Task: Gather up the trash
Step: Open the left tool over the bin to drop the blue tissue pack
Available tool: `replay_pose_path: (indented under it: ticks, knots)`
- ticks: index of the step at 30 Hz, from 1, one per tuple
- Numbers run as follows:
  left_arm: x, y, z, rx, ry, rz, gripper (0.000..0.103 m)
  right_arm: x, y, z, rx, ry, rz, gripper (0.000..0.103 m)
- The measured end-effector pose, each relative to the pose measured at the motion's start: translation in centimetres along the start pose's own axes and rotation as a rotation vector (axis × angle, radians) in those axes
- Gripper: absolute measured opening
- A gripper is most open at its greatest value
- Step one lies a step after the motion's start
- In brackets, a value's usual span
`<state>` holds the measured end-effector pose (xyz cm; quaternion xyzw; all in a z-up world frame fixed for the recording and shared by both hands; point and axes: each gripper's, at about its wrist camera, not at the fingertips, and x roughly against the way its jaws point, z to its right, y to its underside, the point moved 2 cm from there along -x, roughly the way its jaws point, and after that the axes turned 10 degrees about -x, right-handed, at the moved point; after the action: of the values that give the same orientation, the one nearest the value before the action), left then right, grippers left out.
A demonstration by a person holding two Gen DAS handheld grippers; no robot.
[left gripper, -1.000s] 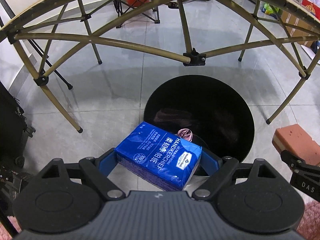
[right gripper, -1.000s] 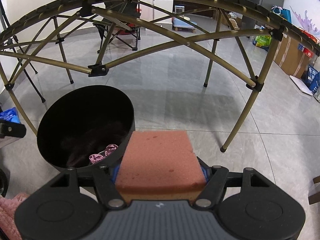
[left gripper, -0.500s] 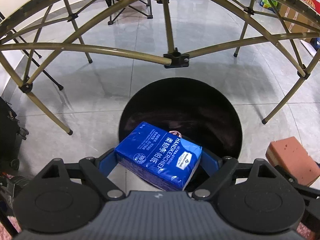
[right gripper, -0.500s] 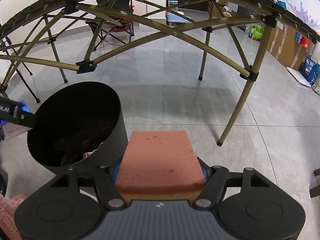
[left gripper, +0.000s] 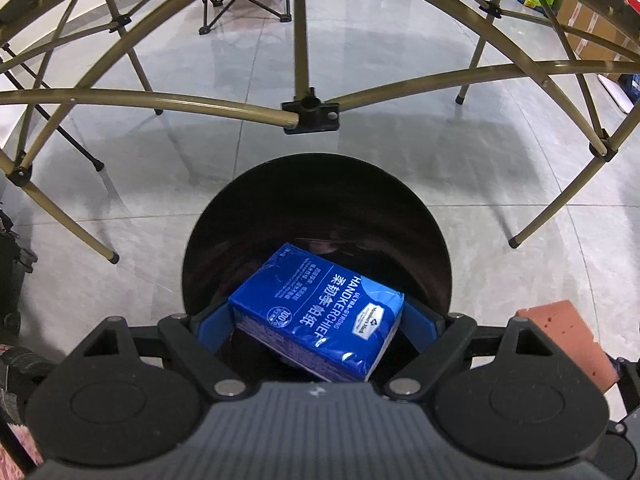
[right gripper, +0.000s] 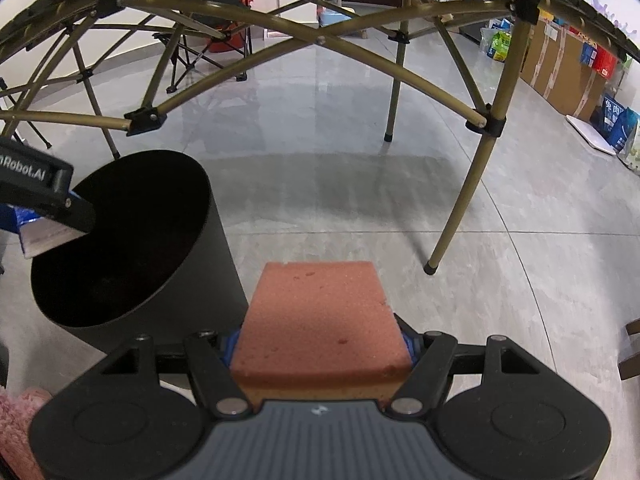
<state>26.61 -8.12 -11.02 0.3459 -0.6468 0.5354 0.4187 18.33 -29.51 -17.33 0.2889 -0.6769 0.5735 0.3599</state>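
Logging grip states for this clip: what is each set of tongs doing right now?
Left tongs: closed on the blue tissue pack, over the black bin.
Right tongs: closed on the pink sponge.

The inside of the black bin (left gripper: 320,216) is too dark to show what lies at its bottom. A blue tissue pack (left gripper: 320,312) covers the near part of the bin's opening and hides the tips of the left gripper (left gripper: 318,322). In the right wrist view, that pack (right gripper: 38,236) is mostly cut off by the left edge. A pink sponge (right gripper: 320,320) hides the fingers of the right gripper (right gripper: 322,344). In the left wrist view the sponge (left gripper: 560,340) is partly hidden behind the gripper body. A pink fuzzy cloth (right gripper: 18,428) shows only as a corner scrap. Small print on the pack is unreadable.
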Motion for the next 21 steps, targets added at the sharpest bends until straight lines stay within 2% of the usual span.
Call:
replay_pose_path:
  ticks: [14,17,21]
  knots:
    - [-1.5,-0.5,0.4,0.02,-0.005,-0.052,0.09,-1.0,0.2,0.7,-0.012,0.016,-0.026,0.069]
    - [-1.6,-0.5,0.4,0.031,-0.007,-0.058,0.103,-1.0,0.2,0.7,-0.011,0.016,-0.025,0.069]
    - [-1.5,-0.3,0.4,0.03,-0.017,-0.064,0.103,-1.0,0.2,0.7,-0.01,0.017,-0.024,0.069]
